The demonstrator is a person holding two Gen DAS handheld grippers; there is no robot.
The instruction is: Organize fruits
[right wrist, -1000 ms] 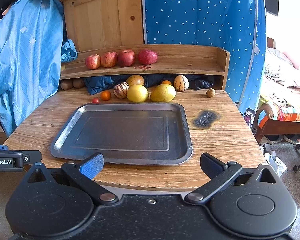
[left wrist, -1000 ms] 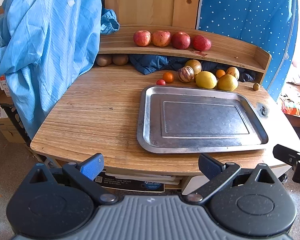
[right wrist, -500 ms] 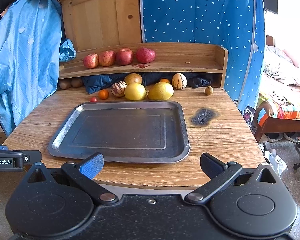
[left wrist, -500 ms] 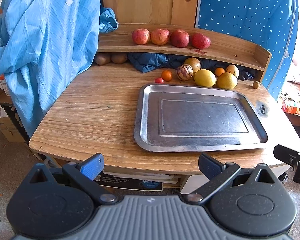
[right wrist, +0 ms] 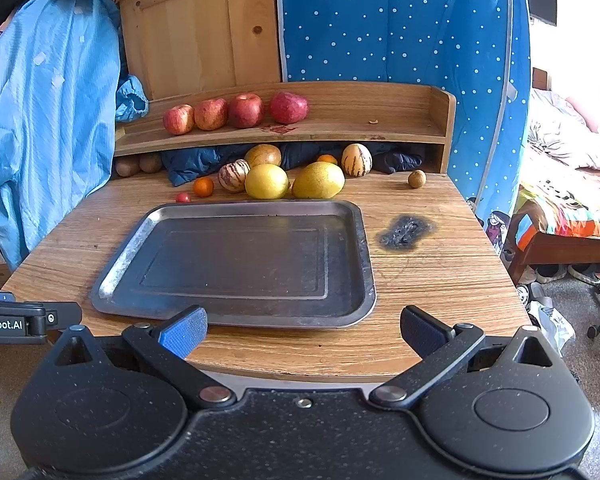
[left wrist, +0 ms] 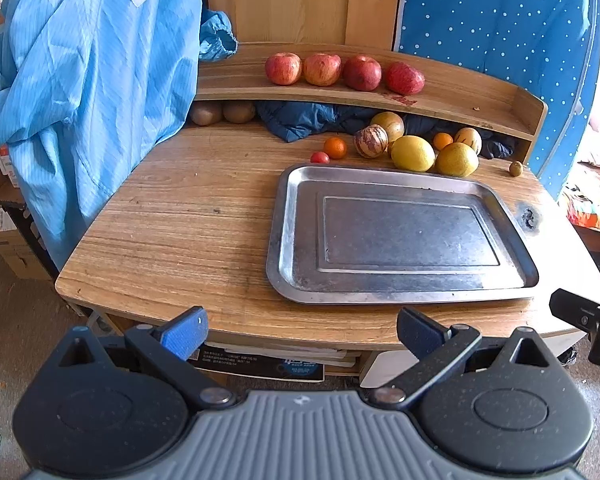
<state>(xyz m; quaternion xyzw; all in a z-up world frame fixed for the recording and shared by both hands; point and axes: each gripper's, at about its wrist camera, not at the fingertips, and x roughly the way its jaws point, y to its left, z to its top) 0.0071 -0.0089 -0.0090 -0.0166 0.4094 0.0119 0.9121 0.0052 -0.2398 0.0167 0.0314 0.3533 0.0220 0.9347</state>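
Taking the metal tray as landmark and reading from its left: the left gripper hung off the worktop's near edge, short of the tray's near-left corner, jaws wide apart and holding nothing. Behind the tray's far rim lay the loose fruit: a cherry tomato, a small orange, a striped pepino melon, then two lemons just beside the rim, with four red apples on the shelf above. The right gripper hovered at the tray's near-right edge, jaws likewise spread and empty, pointing level across the tray. The fruit lay straight ahead of both grippers, beyond the bare tray; the lemons' long axes ran across the approach, and the right gripper seemed marginally nearer them.
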